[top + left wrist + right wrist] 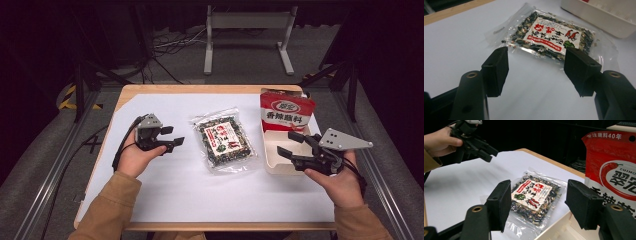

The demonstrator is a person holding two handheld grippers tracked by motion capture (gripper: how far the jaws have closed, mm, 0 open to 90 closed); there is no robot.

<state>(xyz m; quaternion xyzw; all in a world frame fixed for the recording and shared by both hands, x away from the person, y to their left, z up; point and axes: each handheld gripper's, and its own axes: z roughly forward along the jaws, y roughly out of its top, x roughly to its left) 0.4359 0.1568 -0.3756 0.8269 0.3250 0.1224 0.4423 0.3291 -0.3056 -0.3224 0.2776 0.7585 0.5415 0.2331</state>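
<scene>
A clear packet [225, 140] of dark dried flakes with a white and red label lies flat at the middle of the table. My left gripper [172, 137] hovers to its left, pointing at it, jaws open with nothing between them. In the left gripper view the packet [554, 37] lies just beyond the open left gripper [536, 53]. My right gripper [286, 143] is held over the near part of a white tray [272, 162], open and holding nothing. The right gripper view looks past the right gripper [539, 185] at the packet [534, 195] and the left gripper [486, 151].
A red snack bag [286, 112] stands upright at the far end of the tray, and looms close on the right as the red bag [614, 170]. White paper [165, 190] covers the wooden tabletop. A metal stand [247, 35] is on the floor behind.
</scene>
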